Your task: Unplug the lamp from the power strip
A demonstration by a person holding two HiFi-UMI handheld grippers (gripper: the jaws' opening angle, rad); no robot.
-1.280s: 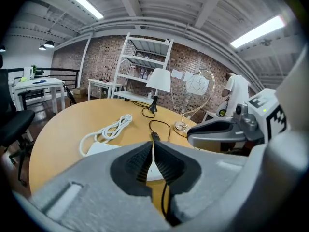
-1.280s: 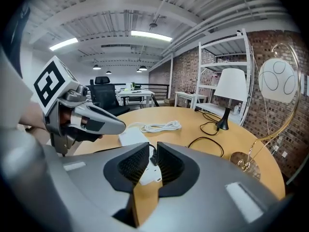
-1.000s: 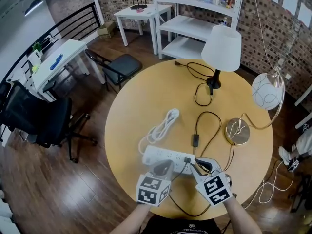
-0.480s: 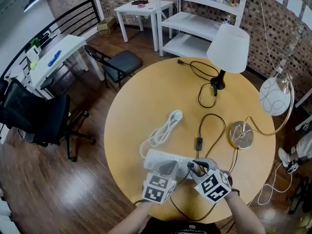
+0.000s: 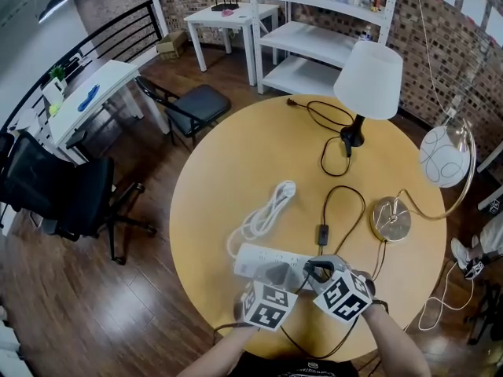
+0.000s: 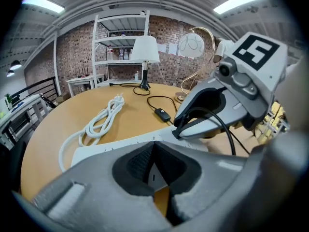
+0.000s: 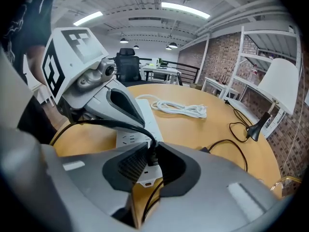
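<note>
A white power strip (image 5: 258, 259) lies near the round table's front edge. My left gripper (image 5: 277, 276) is shut, its tips (image 6: 153, 144) resting on top of the strip (image 6: 106, 146). Just right of it, my right gripper (image 5: 318, 273) holds a black plug (image 7: 151, 157) that stands in the strip (image 7: 129, 140). Its jaws have just been closing and the pads now press on the plug. The plug's black cord runs past an inline switch (image 5: 322, 231) towards the gold arc lamp (image 5: 391, 218).
A white-shaded table lamp (image 5: 369, 69) stands at the far side, its cord (image 5: 318, 115) loose on the table. The strip's own white cable (image 5: 263, 214) lies coiled beyond it. The arc lamp's globe (image 5: 444, 157) hangs past the right rim. Chairs and shelves surround the table.
Both grippers have sunk a little onto the power strip and rolled slightly. The left one has shifted right, closer to the right one. The plug stays in the strip.
</note>
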